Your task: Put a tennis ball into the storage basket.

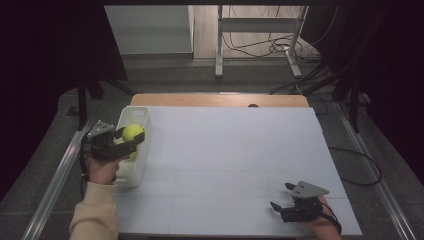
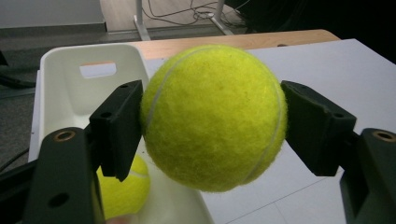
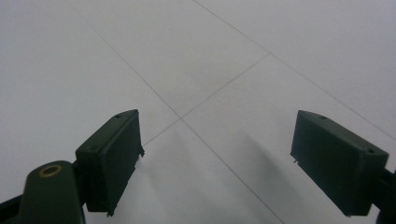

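High view shows my left gripper (image 1: 131,138) clamped on a tennis ball (image 1: 132,132) over the white bin (image 1: 142,120), one ball (image 2: 122,189) already inside, release still ahead, while my right gripper (image 1: 281,196) idles unclenched.

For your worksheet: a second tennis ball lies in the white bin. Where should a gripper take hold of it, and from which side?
Grip the second tennis ball across its widest middle, coming down from above. The white bin walls it in on the sides and only the top is open. A round ball probably slips unless both pads sit opposite each other.
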`<state>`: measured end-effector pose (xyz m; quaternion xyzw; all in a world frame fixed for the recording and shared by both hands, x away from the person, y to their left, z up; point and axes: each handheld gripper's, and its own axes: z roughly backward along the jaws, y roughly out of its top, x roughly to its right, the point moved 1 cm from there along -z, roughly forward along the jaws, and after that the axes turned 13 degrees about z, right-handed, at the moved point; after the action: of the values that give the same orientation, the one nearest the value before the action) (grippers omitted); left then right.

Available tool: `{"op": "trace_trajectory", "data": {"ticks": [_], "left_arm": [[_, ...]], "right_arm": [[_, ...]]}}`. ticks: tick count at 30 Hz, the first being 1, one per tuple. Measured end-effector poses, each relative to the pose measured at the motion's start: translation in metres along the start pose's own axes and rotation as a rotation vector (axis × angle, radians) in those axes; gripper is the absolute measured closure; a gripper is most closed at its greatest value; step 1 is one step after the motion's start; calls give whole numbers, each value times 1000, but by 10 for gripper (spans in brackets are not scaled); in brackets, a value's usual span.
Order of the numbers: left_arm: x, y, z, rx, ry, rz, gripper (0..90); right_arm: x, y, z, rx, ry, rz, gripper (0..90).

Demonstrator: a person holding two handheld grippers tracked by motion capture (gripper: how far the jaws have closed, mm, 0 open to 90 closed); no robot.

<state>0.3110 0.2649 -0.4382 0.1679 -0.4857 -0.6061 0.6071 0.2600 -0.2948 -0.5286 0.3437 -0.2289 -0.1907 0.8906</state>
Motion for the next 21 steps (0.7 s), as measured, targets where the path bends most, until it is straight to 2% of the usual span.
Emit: {"op": "trace_trajectory", "data": {"ticks": [14, 21], "left_arm": [[-9, 1, 5, 17, 16, 22, 259], [-9, 1, 7, 23, 16, 21, 259]], "right_arm": [[0, 0, 0, -2, 0, 2, 168], [0, 0, 0, -2, 1, 2, 168]]}}
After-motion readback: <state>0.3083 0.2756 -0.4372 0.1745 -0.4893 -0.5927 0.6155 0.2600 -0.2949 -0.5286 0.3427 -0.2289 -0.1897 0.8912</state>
